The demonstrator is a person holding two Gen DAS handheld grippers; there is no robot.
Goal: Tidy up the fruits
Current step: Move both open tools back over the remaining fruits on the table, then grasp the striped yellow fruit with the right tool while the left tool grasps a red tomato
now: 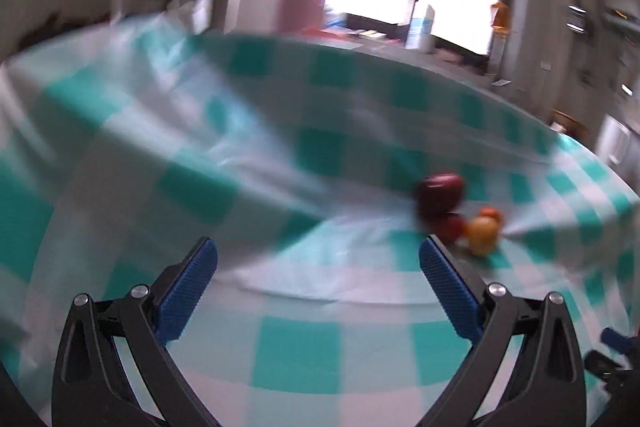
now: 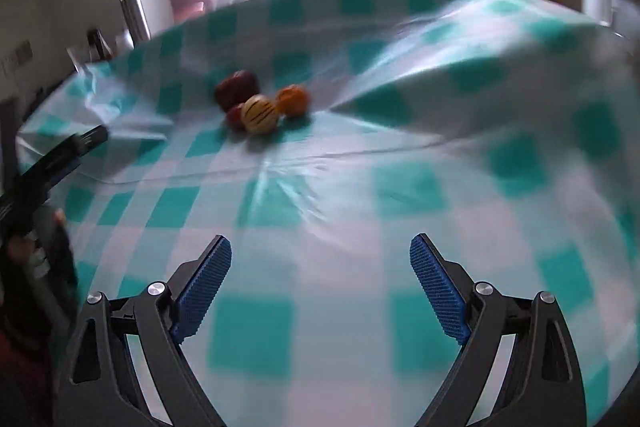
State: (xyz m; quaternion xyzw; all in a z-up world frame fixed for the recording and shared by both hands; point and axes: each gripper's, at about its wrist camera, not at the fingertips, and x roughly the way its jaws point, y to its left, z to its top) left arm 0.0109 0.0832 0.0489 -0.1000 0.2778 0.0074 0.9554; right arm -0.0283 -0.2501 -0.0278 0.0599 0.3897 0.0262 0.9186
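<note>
A glossy, creased teal-checked plastic cloth (image 2: 400,187) covers the bench. The tongs' blue pads (image 2: 204,291) are ribbed and matt; their black arms look like plastic with metal rivets.

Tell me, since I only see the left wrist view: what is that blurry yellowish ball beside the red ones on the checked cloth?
Observer: In the right wrist view, that round cream-yellow fruit has dark brown stripes.
Operator: And the orange bit peeking out behind it?
Observer: That is a whole round orange fruit, sitting right beside the striped one.
Operator: Is the other tool holding anything?
Observer: No. The right tool is open, with only the teal-and-white checked tablecloth showing between its fingers.
</note>
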